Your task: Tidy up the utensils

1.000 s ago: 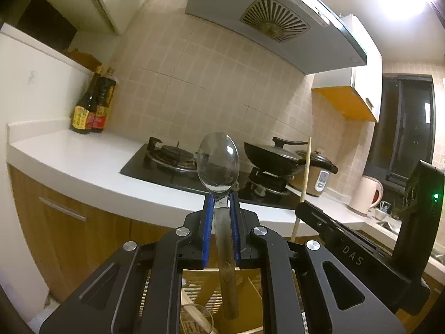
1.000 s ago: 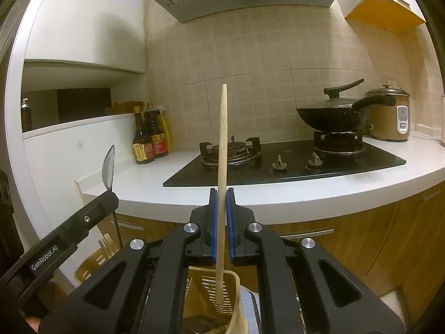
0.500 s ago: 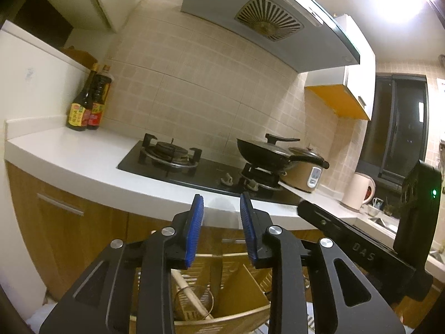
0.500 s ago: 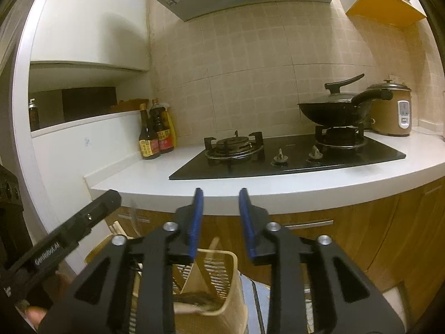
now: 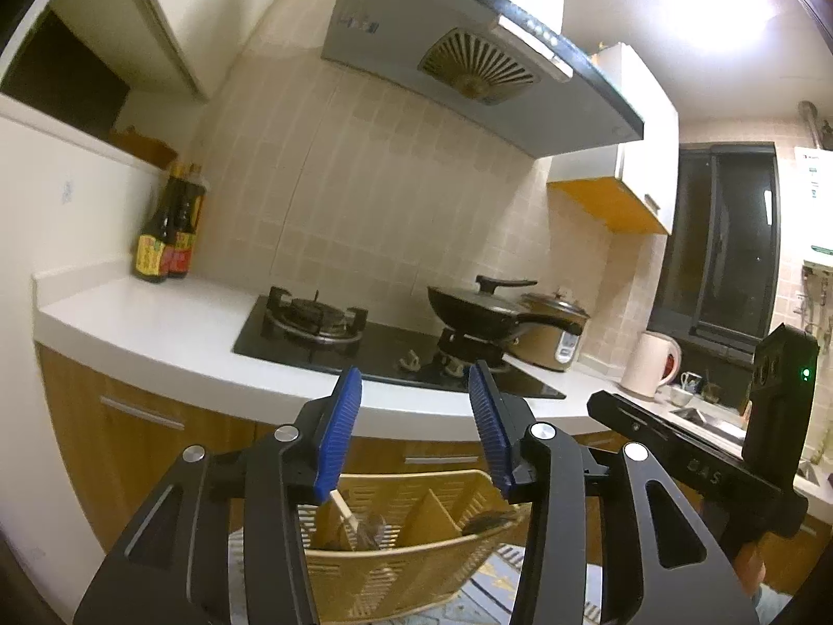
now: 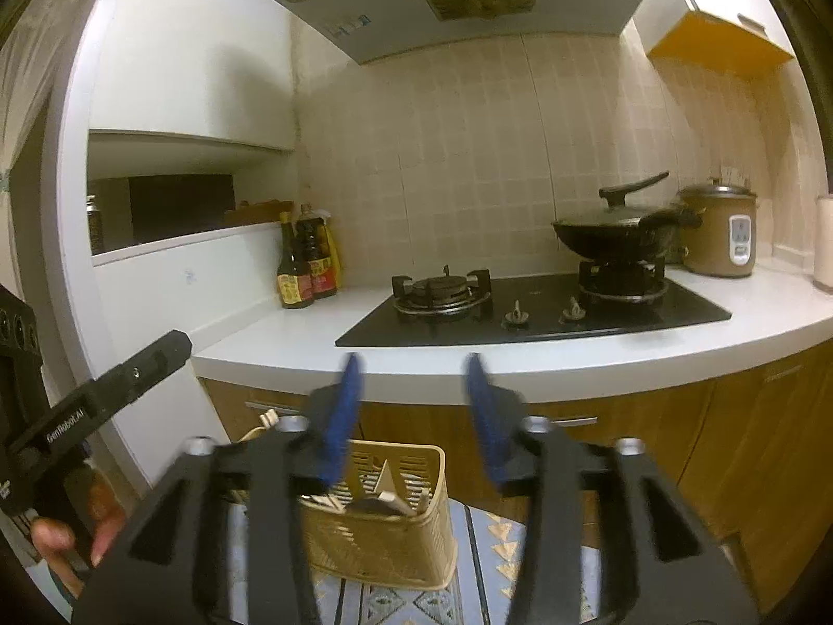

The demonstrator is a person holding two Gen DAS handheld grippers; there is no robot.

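Note:
A tan perforated utensil basket point(image 5: 395, 562) with dividers stands low in front of the counter; it also shows in the right wrist view point(image 6: 385, 526). Wooden utensil ends point(image 5: 344, 509) and a dark utensil head point(image 5: 487, 521) sit inside it. In the right wrist view, pale handles point(image 6: 388, 495) stick up in it. My left gripper point(image 5: 415, 416) is open and empty above the basket. My right gripper point(image 6: 415, 406) is open and empty above it, slightly blurred. Each gripper's body shows in the other's view: the right one point(image 5: 692, 463) and the left one point(image 6: 99, 411).
A white counter point(image 5: 156, 333) holds a black gas hob point(image 5: 364, 344), a wok point(image 5: 484, 307), a rice cooker point(image 5: 557, 333), sauce bottles point(image 5: 166, 239) and a kettle point(image 5: 651, 364). Wooden cabinet doors point(image 6: 729, 442) run below. A patterned mat point(image 6: 500, 573) lies under the basket.
One second ago the left gripper held a metal spoon and the right a wooden chopstick. Both let go into the basket; the jaws have opened wider and the grippers have lifted.

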